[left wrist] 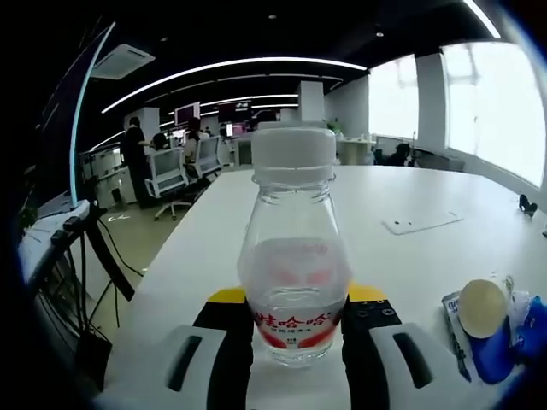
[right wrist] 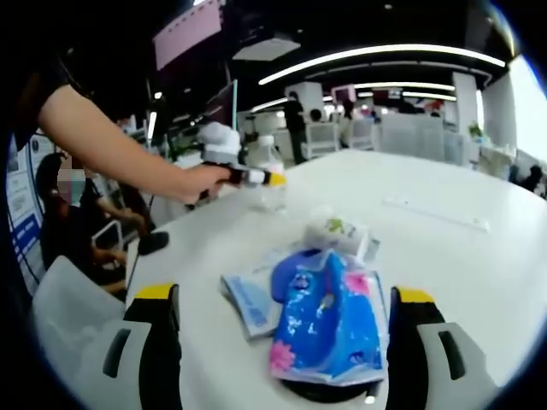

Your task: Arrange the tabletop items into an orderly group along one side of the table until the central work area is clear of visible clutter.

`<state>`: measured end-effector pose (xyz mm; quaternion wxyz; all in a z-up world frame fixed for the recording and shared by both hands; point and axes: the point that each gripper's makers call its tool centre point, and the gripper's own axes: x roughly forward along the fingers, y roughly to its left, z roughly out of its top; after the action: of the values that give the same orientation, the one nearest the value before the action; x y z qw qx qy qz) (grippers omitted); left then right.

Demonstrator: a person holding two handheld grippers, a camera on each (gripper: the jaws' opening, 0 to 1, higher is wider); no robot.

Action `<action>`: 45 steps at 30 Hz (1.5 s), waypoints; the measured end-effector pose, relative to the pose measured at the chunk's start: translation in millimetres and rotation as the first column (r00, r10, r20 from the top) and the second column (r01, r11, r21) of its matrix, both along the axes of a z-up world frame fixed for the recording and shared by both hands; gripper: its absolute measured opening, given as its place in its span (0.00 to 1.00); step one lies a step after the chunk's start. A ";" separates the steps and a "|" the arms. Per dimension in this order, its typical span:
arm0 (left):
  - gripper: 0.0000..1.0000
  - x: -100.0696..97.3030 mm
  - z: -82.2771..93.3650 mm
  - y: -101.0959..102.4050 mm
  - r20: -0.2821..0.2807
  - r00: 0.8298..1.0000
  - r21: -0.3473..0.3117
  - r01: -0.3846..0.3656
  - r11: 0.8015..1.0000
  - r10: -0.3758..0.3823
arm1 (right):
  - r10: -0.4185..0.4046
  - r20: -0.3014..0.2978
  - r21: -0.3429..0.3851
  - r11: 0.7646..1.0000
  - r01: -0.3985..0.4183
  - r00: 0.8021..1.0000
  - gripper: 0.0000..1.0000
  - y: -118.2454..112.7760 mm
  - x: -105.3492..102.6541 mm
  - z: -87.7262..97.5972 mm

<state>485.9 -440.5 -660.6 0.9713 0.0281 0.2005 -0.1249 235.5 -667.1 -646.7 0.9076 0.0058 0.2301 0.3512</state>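
A: The left claw stands clamped on a clear plastic bottle, white cap up, at the near edge of the white tabletop.

B: And the right claw?

A: Jaws wide apart, either side of a blue packet lying on the tabletop, a small wrapped pack just beyond it.

B: Best practice here?

A: Probably keep the bottle upright, grip low and set it beside the packets, so one tidy group forms along one side.
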 end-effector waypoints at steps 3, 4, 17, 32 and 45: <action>0.39 3.5 -0.1 2.2 0.000 1.000 -0.004 -0.007 1.000 0.007 | -0.006 0.009 0.007 1.000 0.006 1.000 1.00 -0.6 2.4 2.7; 0.39 4.4 0.1 2.8 0.001 1.000 -0.006 -0.009 1.000 0.009 | -0.003 0.016 0.001 1.000 0.003 1.000 1.00 -1.0 3.0 2.9; 0.39 15.4 -1.1 5.8 0.005 1.000 -0.004 -0.005 1.000 0.005 | 0.000 0.029 -0.008 1.000 0.000 1.000 1.00 -0.2 4.8 1.8; 0.40 23.7 -1.9 7.7 0.019 0.999 0.002 -0.051 0.999 0.051 | -0.011 0.021 -0.013 1.000 0.011 1.000 1.00 -5.5 6.3 -2.2; 0.40 26.0 -2.0 6.9 0.020 1.000 -0.008 -0.015 1.000 0.015 | -0.014 0.023 -0.012 1.000 0.014 1.000 1.00 -8.7 10.2 0.5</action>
<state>511.9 -433.6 -662.6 0.9743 0.0241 0.1905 -0.1180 245.7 -675.8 -646.3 0.9126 -0.0021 0.2217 0.3436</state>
